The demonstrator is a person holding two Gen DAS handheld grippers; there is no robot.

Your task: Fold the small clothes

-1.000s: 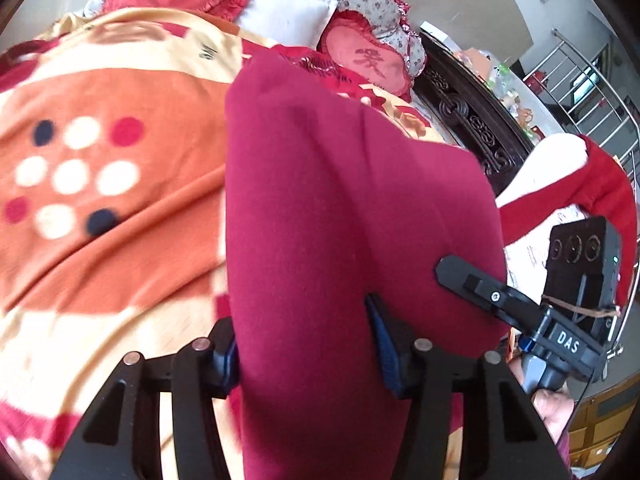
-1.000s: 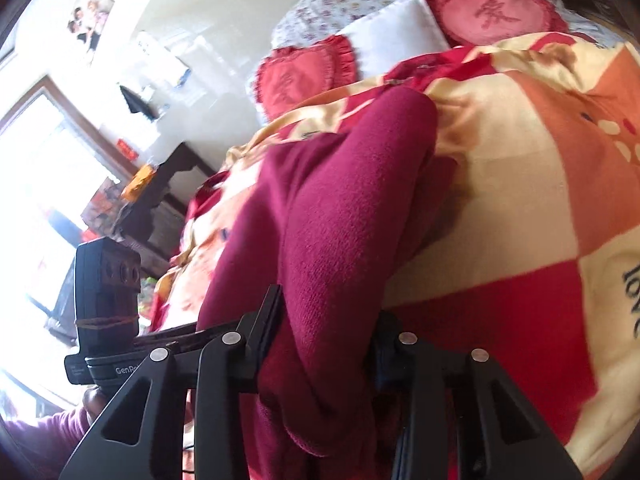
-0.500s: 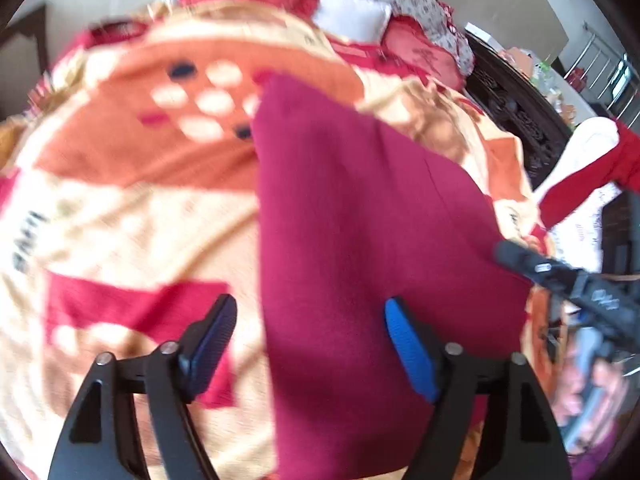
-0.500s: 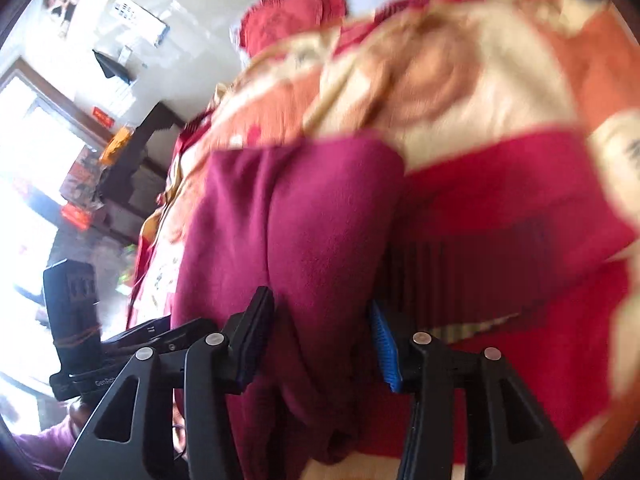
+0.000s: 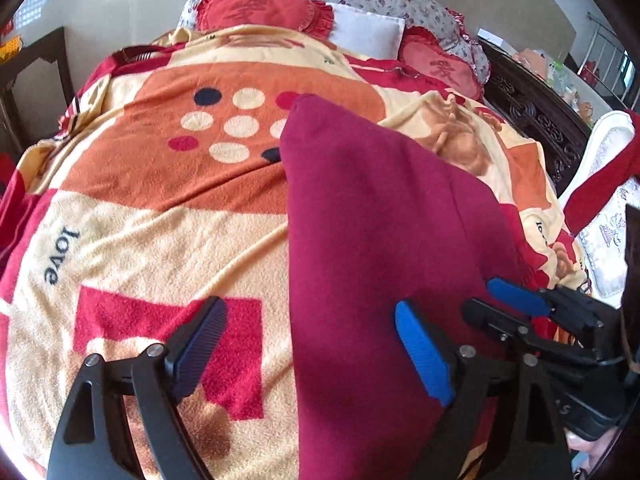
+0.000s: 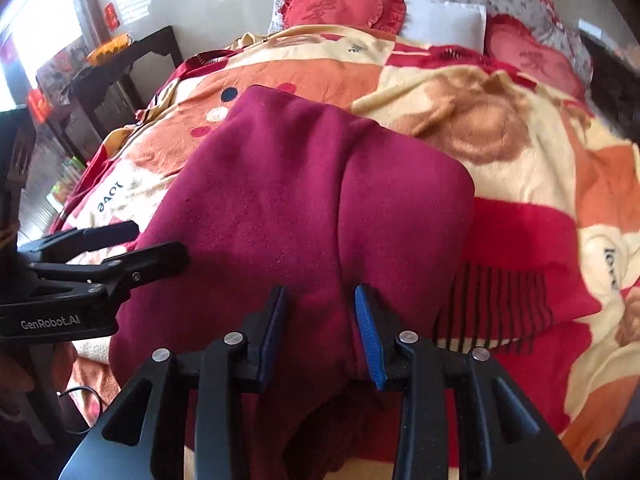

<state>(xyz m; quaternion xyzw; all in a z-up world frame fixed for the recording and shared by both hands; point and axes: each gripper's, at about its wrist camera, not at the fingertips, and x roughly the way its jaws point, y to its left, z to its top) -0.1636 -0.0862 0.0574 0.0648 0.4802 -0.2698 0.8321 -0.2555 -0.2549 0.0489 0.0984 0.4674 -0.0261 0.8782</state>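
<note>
A maroon knit garment (image 5: 380, 220) lies spread on the patterned blanket (image 5: 140, 240), folded lengthwise. My left gripper (image 5: 312, 344) hovers over its near left edge with the jaws wide and still opening. The cloth's edge lies between the fingers, but neither pad presses on it. In the right wrist view my right gripper (image 6: 322, 328) has a raised fold of the maroon garment (image 6: 312, 200) between its blue pads, and the jaws are closing on it. The left gripper (image 6: 132, 248) shows at the garment's left side there; the right gripper (image 5: 508, 304) shows at the lower right in the left wrist view.
Red heart cushions (image 5: 260, 10) and a white pillow (image 5: 366, 34) lie at the head of the bed. A dark carved bed frame (image 5: 536, 120) runs along the right, with white and red clothes (image 5: 600, 168) beside it. A dark side table (image 6: 120, 68) stands at the left.
The garment came down from hanging between the grippers and now lies flat on the blanket. The left jaws spread wide and let go of it. Both views tipped down toward the bed.
</note>
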